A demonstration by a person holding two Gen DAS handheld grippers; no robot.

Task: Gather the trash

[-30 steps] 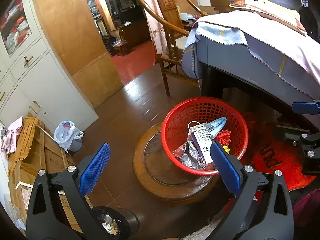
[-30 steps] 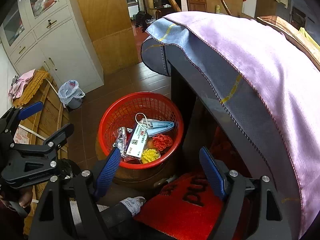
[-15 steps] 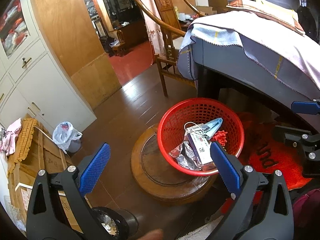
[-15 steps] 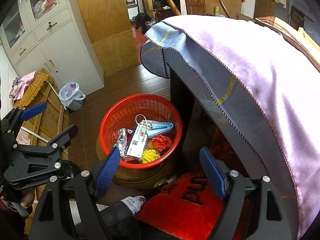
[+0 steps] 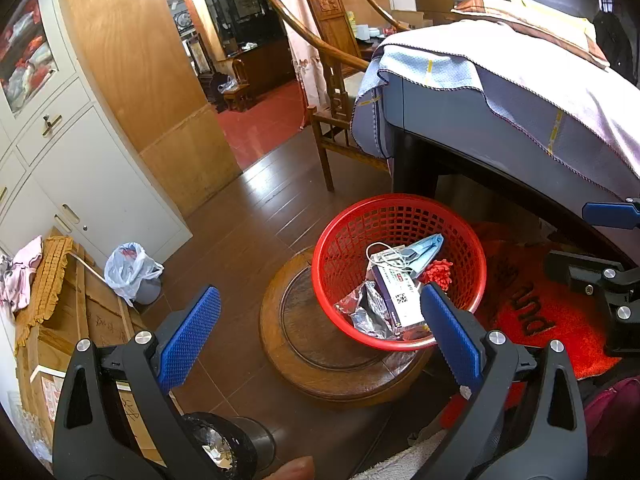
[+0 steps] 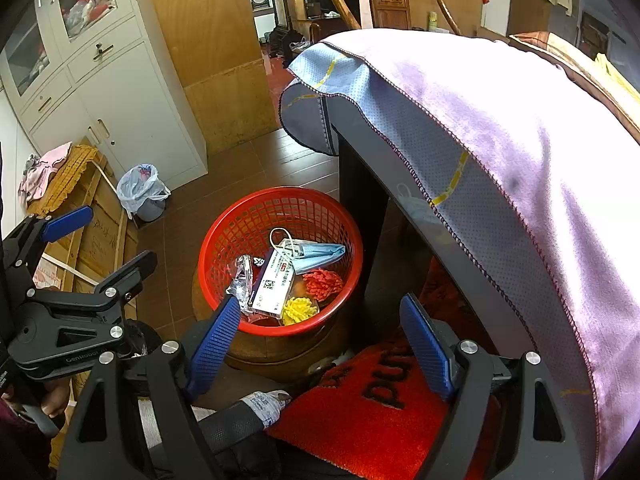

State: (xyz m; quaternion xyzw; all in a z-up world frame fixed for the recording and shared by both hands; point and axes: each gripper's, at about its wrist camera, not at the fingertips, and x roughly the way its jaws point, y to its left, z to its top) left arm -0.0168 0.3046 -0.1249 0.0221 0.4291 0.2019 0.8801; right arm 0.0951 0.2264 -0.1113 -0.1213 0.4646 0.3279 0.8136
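Far to the left of the left hand-held gripper (image 5: 316, 336), a small bin lined with a plastic bag (image 5: 132, 270) stands by the white cabinet (image 5: 92, 184), well apart from the work. This hand-held gripper hangs with its blue pads spread wide and nothing between them, tilted down at the floor. Just ahead of it and a little to its right sits the red basket (image 5: 400, 208), raised on a round wooden stool (image 5: 316, 356), probably so the trash can be dropped in without stooping. The trash lies inside: a crumpled foil wrapper (image 5: 362, 310), a white box (image 5: 396, 294), a blue face mask (image 5: 426, 248) on top, and a red tuft (image 5: 438, 272); the right wrist view also shows a yellow tuft (image 6: 298, 310).

The right hand-held gripper (image 6: 320, 342) is likewise wide open and empty, poised near the basket's near rim. Below it lies a red mat (image 6: 380, 412). To its right rises a cloth-covered tabletop (image 6: 500, 120), whose dark leg stands just beside the basket. With both empty and the trash already in the basket, the collecting looks largely done.
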